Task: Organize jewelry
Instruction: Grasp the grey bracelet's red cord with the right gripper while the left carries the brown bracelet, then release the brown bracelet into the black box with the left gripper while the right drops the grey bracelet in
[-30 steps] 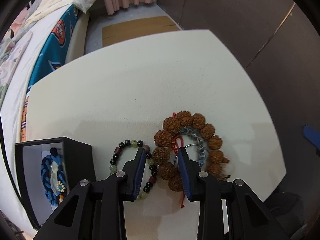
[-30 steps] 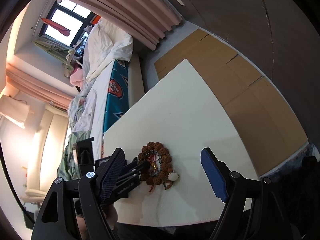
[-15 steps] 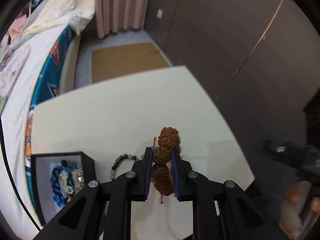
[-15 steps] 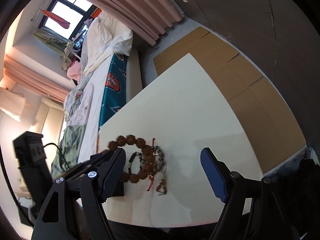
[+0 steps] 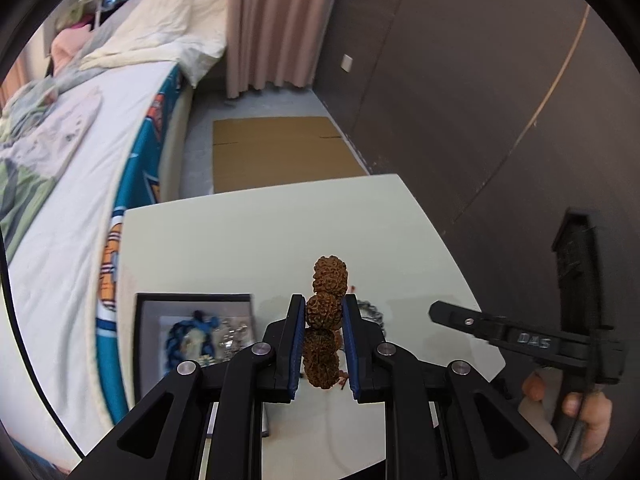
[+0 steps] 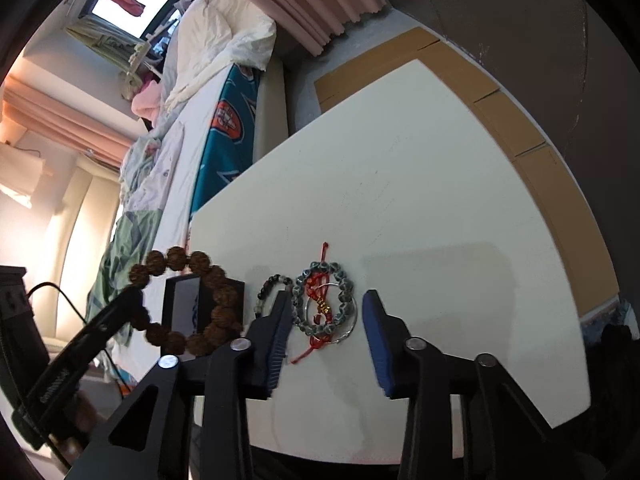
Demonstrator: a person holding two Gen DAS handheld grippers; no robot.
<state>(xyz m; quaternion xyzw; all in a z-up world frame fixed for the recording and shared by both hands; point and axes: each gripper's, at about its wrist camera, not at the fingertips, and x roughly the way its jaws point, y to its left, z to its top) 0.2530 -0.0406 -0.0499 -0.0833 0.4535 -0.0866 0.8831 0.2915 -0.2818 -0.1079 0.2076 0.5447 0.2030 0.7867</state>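
Note:
My left gripper (image 5: 323,300) is shut on a brown seed-bead bracelet (image 5: 330,274) and holds it in the air above the white table (image 6: 400,180). In the right wrist view that bracelet (image 6: 222,296) hangs as a ring in front of the black jewelry box (image 6: 176,308). My right gripper (image 6: 326,300) is low over a grey bead bracelet (image 6: 342,280) with a red cord and a thin silver ring. Its jaws are closing, with the bracelet between them and the pads still apart from it. A dark and green bead bracelet (image 6: 269,284) lies just to the left.
The black box (image 5: 192,297) has a white inside and holds a blue braided piece (image 5: 192,332) and small silver items. A bed (image 5: 80,160) runs along the table's left side. Cardboard sheets (image 5: 276,152) lie on the floor beyond. A person's hand (image 5: 588,408) holds the right gripper.
The left gripper shut on the brown bracelet and lifted it off the table, toward the box. The right gripper came down over the grey bracelet and its jaws narrowed.

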